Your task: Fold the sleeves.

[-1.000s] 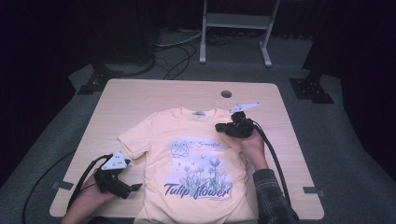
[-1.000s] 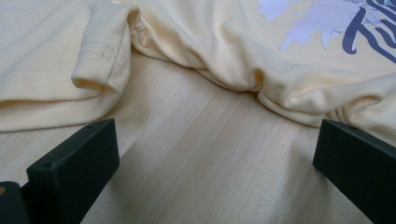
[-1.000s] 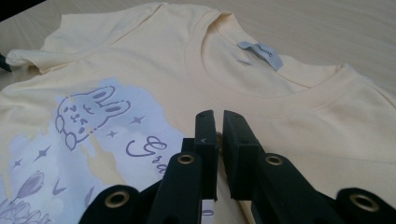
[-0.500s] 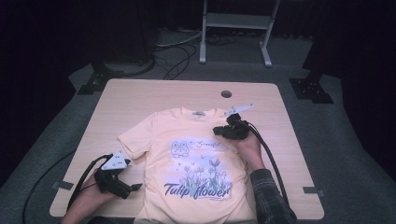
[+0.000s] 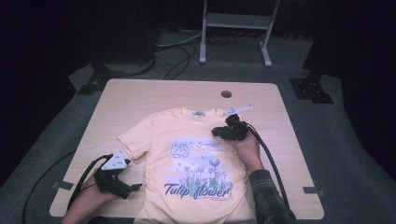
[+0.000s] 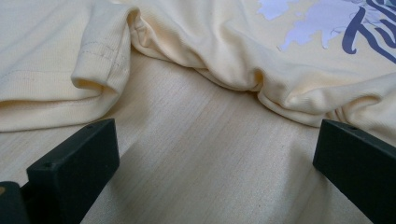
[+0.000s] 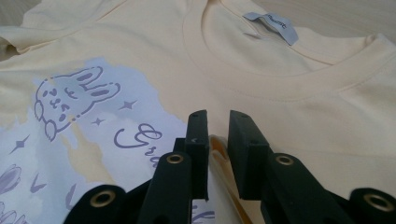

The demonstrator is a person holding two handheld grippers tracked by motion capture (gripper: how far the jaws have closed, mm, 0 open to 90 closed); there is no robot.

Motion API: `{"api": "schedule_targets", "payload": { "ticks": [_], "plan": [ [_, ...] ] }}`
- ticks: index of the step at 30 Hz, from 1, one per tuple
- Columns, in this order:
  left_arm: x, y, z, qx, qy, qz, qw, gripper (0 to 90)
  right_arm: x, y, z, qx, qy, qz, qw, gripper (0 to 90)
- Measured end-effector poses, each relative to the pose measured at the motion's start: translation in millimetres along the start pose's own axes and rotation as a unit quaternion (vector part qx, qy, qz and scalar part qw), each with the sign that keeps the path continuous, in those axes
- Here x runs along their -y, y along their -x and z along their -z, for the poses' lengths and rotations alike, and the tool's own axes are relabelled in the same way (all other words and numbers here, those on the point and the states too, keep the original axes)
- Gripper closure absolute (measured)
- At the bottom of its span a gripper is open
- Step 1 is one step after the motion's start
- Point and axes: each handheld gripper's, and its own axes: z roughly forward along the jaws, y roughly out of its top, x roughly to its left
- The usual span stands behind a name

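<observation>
A pale yellow T-shirt [image 5: 196, 158] with a rabbit and "Tulip flower" print lies face up on the wooden table [image 5: 140, 102]. My right gripper [image 5: 215, 133] rests on its chest, right of the print, below the collar. In the right gripper view its jaws [image 7: 218, 121] have just been opening; they stand a narrow gap apart with a raised fold of the T-shirt [image 7: 280, 102] between them. My left gripper [image 5: 137, 186] lies by the shirt's left side, below the sleeve. Its jaws [image 6: 215, 154] stand wide open over bare wood, just short of the T-shirt's edge [image 6: 210, 51].
A small round hole [image 5: 226, 94] sits in the table near the far edge. A grey neck label [image 7: 273, 25] shows inside the collar. Cables trail from both grippers toward the near edge. A metal stand [image 5: 236, 21] is on the floor beyond the table.
The right gripper has shifted slightly toward the person over the shirt's chest. The left gripper has stayed where it was.
</observation>
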Motion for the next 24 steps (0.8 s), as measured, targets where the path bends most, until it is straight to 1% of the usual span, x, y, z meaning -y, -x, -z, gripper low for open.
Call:
{"api": "schedule_targets", "payload": {
  "ticks": [2, 4, 8, 9, 12, 13, 14, 16, 17, 19, 20, 21, 22, 24],
  "plan": [
    [0.0, 0.0, 0.0, 0.0, 0.0, 0.0, 1.0, 0.0, -0.1, -0.1, 0.1, 0.0, 0.0, 0.0, 1.0, 76.6],
    [0.0, 0.0, 0.0, 0.0, 0.0, 0.0, 1.0, 0.0, -0.7, -0.5, 1.0, 0.0, 0.003, 0.0, 1.0, 73.2],
    [0.0, 0.0, 0.0, 0.0, 0.0, 0.0, 1.0, 0.0, -0.6, 0.2, 2.0, -0.005, 0.005, -0.008, 0.9999, 67.3],
    [0.0, 0.0, 0.0, 0.0, 0.0, 0.0, 1.0, 0.0, -0.6, 0.2, 2.0, -0.005, 0.005, -0.008, 0.9999, 67.3],
    [0.0, 0.1, 0.0, 0.0, 0.0, 0.0, 1.0, 0.0, -0.1, 1.1, 2.1, -0.011, 0.006, -0.017, 0.9998, 59.9],
    [0.0, 0.1, 0.0, 0.0, 0.0, 0.0, 1.0, 0.0, -0.1, 1.3, 2.4, -0.012, 0.007, -0.022, 0.9997, 57.0],
    [0.0, 0.1, 0.0, 0.0, 0.0, 0.0, 1.0, 0.0, -0.2, 1.6, 2.8, -0.015, 0.009, -0.025, 0.9995, 52.2],
    [0.0, 0.1, -0.1, 0.0, 0.0, 0.0, 1.0, 0.0, -0.3, 2.3, 4.2, -0.024, 0.014, -0.034, 0.999, 49.2],
    [0.0, 0.1, 0.0, 0.0, 0.0, 0.0, 1.0, 0.0, -0.6, 2.3, 5.1, -0.028, 0.016, -0.037, 0.9988, 45.1],
    [0.0, 0.1, 0.0, 0.0, 0.0, 0.0, 1.0, 0.0, -1.4, 2.9, 7.3, -0.026, 0.024, -0.041, 0.9985, 35.7],
    [0.0, 0.1, 0.0, 0.0, 0.0, 0.0, 1.0, 0.0, -1.8, 3.9, 9.6, -0.038, 0.029, -0.048, 0.9977, 27.4],
    [0.0, 0.1, 0.0, 0.0, 0.0, 0.0, 1.0, 0.0, -2.1, 4.1, 10.7, -0.039, 0.031, -0.049, 0.9975, 23.4],
    [0.0, 0.1, 0.0, 0.0, 0.0, 0.0, 1.0, 0.0, -2.1, 4.1, 10.7, -0.039, 0.031, -0.049, 0.9975, 23.4],
    [0.0, 0.1, -0.1, 0.0, 0.0, 0.0, 1.0, 0.0, -2.4, 3.4, 12.4, -0.034, 0.03, -0.048, 0.9978, 16.5]
  ]
}}
